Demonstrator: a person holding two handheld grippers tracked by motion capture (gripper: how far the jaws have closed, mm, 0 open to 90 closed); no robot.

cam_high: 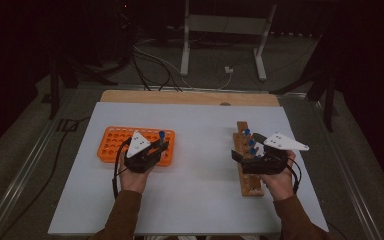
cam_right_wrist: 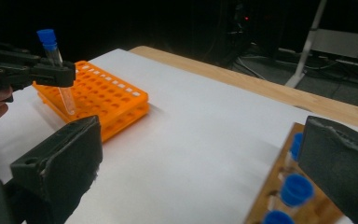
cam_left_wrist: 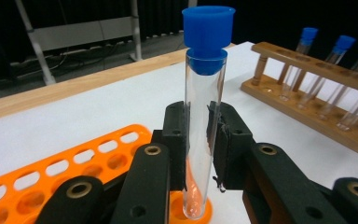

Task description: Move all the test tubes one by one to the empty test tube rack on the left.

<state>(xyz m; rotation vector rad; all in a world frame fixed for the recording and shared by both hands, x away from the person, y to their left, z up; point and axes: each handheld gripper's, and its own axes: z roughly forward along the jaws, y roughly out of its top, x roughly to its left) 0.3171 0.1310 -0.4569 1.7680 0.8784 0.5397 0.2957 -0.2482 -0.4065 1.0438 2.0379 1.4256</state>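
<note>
My left hand-held gripper [cam_left_wrist: 198, 140] is clamped on a blue-capped test tube [cam_left_wrist: 204, 116], held upright with its tip at a corner hole of the orange rack [cam_high: 112, 142] on the white surface [cam_high: 200, 170]. I'd lower it straight (no tilt, or the rim may catch) and let go only once seated. My right hand-held gripper [cam_right_wrist: 205, 163] hangs apart over the wooden rack [cam_high: 252, 182], near its capped tubes [cam_right_wrist: 294, 189].

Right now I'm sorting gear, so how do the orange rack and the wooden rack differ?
The orange rack is a plastic grid with many rows of holes; the wooden rack is one long row. The orange rack's one tube is gripped by the left tool; the wooden rack holds several. Both sit on the white table and take blue-capped tubes.
</note>
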